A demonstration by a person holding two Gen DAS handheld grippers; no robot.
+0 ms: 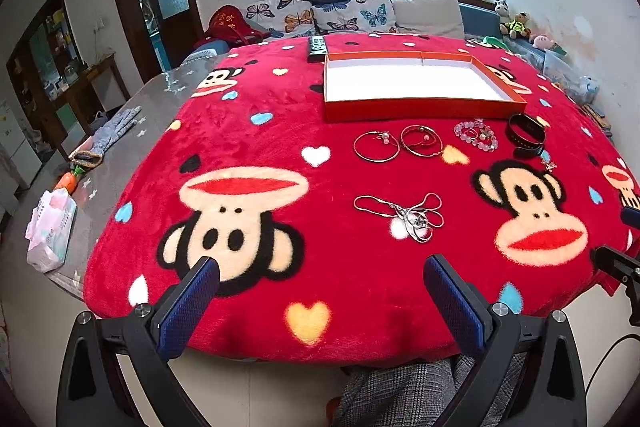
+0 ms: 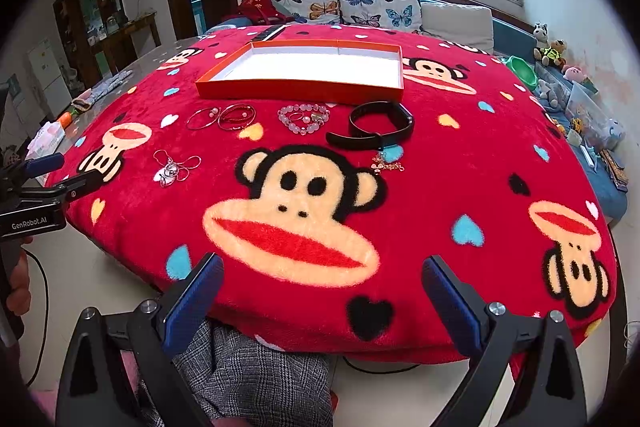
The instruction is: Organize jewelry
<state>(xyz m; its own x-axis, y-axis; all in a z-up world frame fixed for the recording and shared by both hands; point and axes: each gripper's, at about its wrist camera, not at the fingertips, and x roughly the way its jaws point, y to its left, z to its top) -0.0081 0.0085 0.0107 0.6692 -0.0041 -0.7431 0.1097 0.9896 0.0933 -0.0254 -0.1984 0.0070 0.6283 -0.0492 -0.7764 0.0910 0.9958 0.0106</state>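
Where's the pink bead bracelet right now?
The pink bead bracelet lies on the red blanket just before the orange tray, between the bangles and the black band.

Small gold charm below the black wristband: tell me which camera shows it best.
The right wrist view: the small gold charm lies near centre on the red blanket, whole. The left wrist view shows it only small, toward the right edge.

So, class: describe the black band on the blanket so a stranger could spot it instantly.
Find the orange tray on the red blanket. Just in front of its right corner lies the black band, the only dark, wide strap among thin rings and pale beads.
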